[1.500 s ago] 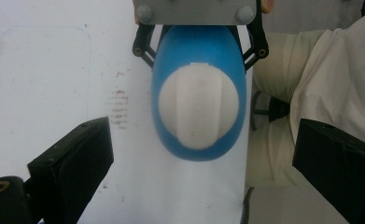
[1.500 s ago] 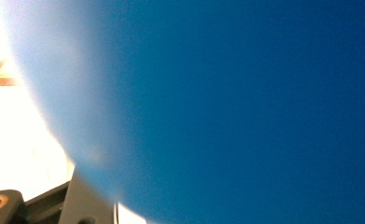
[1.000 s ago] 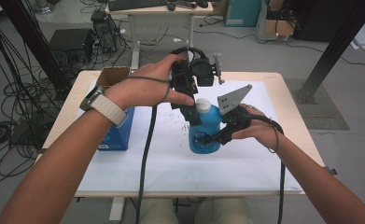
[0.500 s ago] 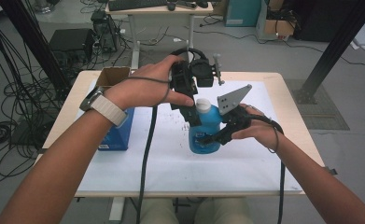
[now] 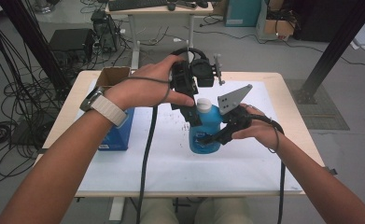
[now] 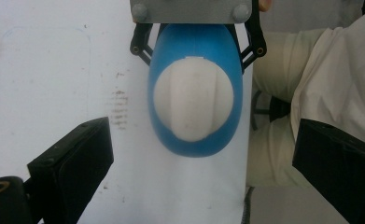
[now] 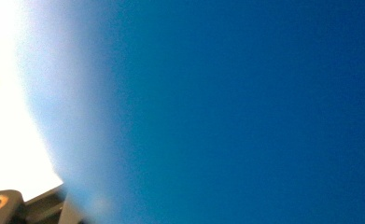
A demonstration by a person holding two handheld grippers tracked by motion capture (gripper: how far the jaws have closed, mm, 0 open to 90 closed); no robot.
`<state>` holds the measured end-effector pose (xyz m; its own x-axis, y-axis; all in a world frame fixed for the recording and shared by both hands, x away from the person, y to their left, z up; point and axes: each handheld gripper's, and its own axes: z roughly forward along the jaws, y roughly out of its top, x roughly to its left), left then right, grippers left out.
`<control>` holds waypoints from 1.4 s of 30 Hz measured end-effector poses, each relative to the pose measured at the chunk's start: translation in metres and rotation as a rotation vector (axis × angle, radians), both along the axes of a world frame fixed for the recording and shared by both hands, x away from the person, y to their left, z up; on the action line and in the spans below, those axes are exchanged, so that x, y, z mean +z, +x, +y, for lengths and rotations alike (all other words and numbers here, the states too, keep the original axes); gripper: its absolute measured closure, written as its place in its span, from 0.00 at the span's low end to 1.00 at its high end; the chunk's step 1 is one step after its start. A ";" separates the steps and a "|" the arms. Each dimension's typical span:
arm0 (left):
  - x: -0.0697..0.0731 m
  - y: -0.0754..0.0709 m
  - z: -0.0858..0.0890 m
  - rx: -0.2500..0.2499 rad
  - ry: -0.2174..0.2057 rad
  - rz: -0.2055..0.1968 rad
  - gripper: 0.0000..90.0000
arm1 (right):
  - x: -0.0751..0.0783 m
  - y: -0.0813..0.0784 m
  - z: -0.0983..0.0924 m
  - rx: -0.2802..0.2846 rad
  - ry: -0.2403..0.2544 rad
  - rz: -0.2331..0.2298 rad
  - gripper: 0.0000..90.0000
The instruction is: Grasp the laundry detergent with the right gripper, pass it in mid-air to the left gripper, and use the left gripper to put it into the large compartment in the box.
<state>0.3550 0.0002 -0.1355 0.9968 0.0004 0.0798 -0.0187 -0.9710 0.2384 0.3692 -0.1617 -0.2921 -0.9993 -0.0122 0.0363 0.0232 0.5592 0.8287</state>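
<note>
Left gripper (image 5: pixel 193 100) raised, pointing straight down, jaws spread wide apart with nothing pressed between. Left forearm reaching in diagonally, wrist bent, watch strap on wrist. Right gripper (image 5: pixel 216 136) lower, level, aimed sideways toward the left, jaws clamped. Right forearm stretched forward, hand wrapped round the body.

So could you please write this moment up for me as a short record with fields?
work in hand: opening a capped blue bottle
bottle: upright on the white sheet
cap: white cap, on the bottle
right gripper: shut on the bottle's body from the side
left gripper: above the cap, pointing down, jaws open and clear of it
also on the table: blue box, cardboard box
</note>
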 end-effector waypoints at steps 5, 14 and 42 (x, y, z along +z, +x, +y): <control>0.000 -0.001 0.000 0.009 0.002 -0.001 0.06 | 0.000 0.000 0.000 -0.001 -0.001 0.002 0.47; 0.000 -0.001 0.000 0.010 0.001 -0.004 0.06 | 0.000 0.001 0.000 0.001 0.000 0.000 0.47; 0.000 -0.001 0.000 0.013 0.002 -0.005 0.06 | 0.000 0.001 -0.001 -0.005 -0.002 0.003 0.47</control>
